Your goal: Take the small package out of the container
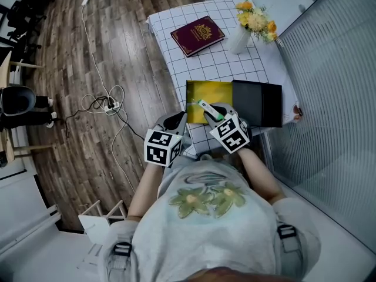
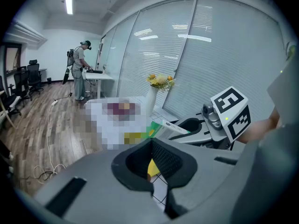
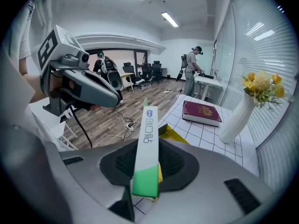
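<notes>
Right gripper (image 3: 145,174) is pinching the small package (image 1: 208,110) by its green end, up over the near edge of the yellow-lined box (image 1: 194,93). It looks a light, stiff carton with slick faces, so flat sides are the place to grip. Left gripper (image 2: 150,171) is pressed together, empty.

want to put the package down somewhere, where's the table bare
Bare cloth runs between the book and the box, widest near the vase. A narrower strip lies left of the book, along the table edge. The near end is crowded: box, lid, left tongs and right tongs, which hold the package.
</notes>
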Action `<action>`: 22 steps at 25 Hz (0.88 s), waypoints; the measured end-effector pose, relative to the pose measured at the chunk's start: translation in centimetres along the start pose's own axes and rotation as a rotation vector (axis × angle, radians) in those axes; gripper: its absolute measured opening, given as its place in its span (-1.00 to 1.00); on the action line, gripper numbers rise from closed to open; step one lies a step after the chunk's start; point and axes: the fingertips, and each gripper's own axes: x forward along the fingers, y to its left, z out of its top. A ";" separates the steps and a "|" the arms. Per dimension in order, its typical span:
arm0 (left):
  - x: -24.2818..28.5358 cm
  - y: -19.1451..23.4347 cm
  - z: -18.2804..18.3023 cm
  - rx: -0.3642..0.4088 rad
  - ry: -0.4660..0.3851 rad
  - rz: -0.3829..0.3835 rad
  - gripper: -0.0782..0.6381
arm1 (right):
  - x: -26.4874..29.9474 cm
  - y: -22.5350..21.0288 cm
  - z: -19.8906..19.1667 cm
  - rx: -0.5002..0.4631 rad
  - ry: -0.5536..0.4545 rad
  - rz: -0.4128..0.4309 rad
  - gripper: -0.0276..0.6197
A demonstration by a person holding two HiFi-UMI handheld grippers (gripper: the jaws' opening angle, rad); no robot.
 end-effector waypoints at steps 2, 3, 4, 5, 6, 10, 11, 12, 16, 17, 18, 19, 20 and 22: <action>0.0 -0.1 0.0 0.000 -0.004 0.000 -0.76 | -0.4 0.0 0.3 -0.006 -0.008 0.002 -0.64; 0.0 -0.2 0.0 0.000 -0.005 0.000 -0.76 | -0.7 0.1 0.4 -0.009 -0.012 0.002 -0.64; -0.1 -0.3 0.0 0.000 -0.006 0.000 -0.76 | -1.0 0.1 0.6 -0.012 -0.016 0.002 -0.64; -0.1 -0.4 0.0 -0.001 -0.007 0.000 -0.76 | -1.3 0.2 0.7 -0.016 -0.020 0.003 -0.64; -0.2 -0.5 0.0 -0.001 -0.008 0.000 -0.76 | -1.6 0.3 0.9 -0.021 -0.023 0.004 -0.64; -0.5 -0.9 0.0 -0.005 -0.013 -0.003 -0.76 | -2.7 1.1 1.6 -0.046 -0.029 0.016 -0.64; -0.6 -1.1 -0.1 -0.004 -0.014 -0.003 -0.76 | -2.9 1.3 1.7 -0.054 -0.029 0.020 -0.64; -0.6 -1.2 -0.1 -0.003 -0.015 -0.004 -0.76 | -3.2 1.5 1.9 -0.061 -0.029 0.023 -0.64; -0.8 -1.7 -0.1 0.001 -0.016 -0.007 -0.76 | -4.1 2.2 2.4 -0.083 -0.039 0.035 -0.64; -0.9 -1.9 -0.1 0.002 -0.017 -0.008 -0.76 | -4.3 2.3 2.5 -0.087 -0.042 0.036 -0.64; -0.9 -2.0 -0.2 0.004 -0.018 -0.008 -0.76 | -4.5 2.4 2.5 -0.090 -0.045 0.037 -0.64; -0.9 -2.1 -0.2 0.005 -0.018 -0.009 -0.76 | -4.7 2.4 2.5 -0.092 -0.049 0.036 -0.64; -0.9 -2.3 -0.2 0.006 -0.018 -0.009 -0.76 | -4.9 2.5 2.6 -0.095 -0.052 0.034 -0.64; -0.9 -2.5 -0.3 0.009 -0.018 -0.011 -0.76 | -5.2 2.4 2.6 -0.098 -0.056 0.027 -0.64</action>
